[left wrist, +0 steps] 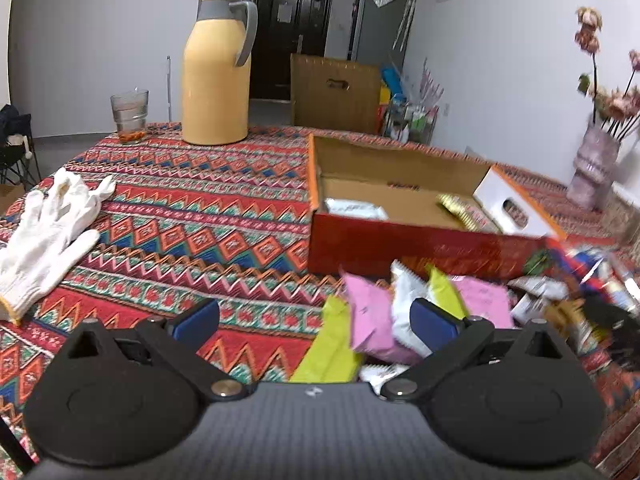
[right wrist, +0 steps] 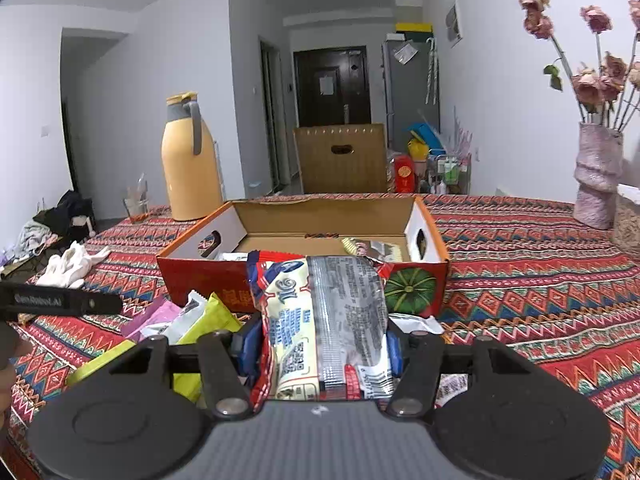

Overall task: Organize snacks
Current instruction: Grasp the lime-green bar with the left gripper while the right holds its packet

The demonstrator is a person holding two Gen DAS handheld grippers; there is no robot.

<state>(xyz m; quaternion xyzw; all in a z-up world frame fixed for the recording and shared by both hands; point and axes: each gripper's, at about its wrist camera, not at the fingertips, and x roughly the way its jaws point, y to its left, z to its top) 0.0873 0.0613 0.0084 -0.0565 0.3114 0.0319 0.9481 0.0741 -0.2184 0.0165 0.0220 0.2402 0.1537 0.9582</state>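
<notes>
My right gripper (right wrist: pixel 322 344) is shut on a red, white and silver snack packet (right wrist: pixel 320 300) and holds it upright just in front of the open red cardboard box (right wrist: pixel 208 280). The box (left wrist: pixel 420 248) contains a white packet (left wrist: pixel 352 210) and a gold one (left wrist: pixel 456 208). My left gripper (left wrist: pixel 316 320) stands open above the patterned tablecloth, with nothing pressed between its blue pads. A loose pile of pink, white and yellow-green snack packets (left wrist: pixel 372 312) lies under its right finger, before the box. The same pile (right wrist: pixel 188 320) shows left of the held packet.
A yellow thermos jug (left wrist: pixel 216 76) and a drinking glass (left wrist: pixel 130 114) stand at the table's far left. White gloves (left wrist: pixel 44 220) lie at the left edge. A pink vase of dried flowers (right wrist: pixel 598 176) stands at the far right. A brown carton (right wrist: pixel 340 160) sits beyond the table.
</notes>
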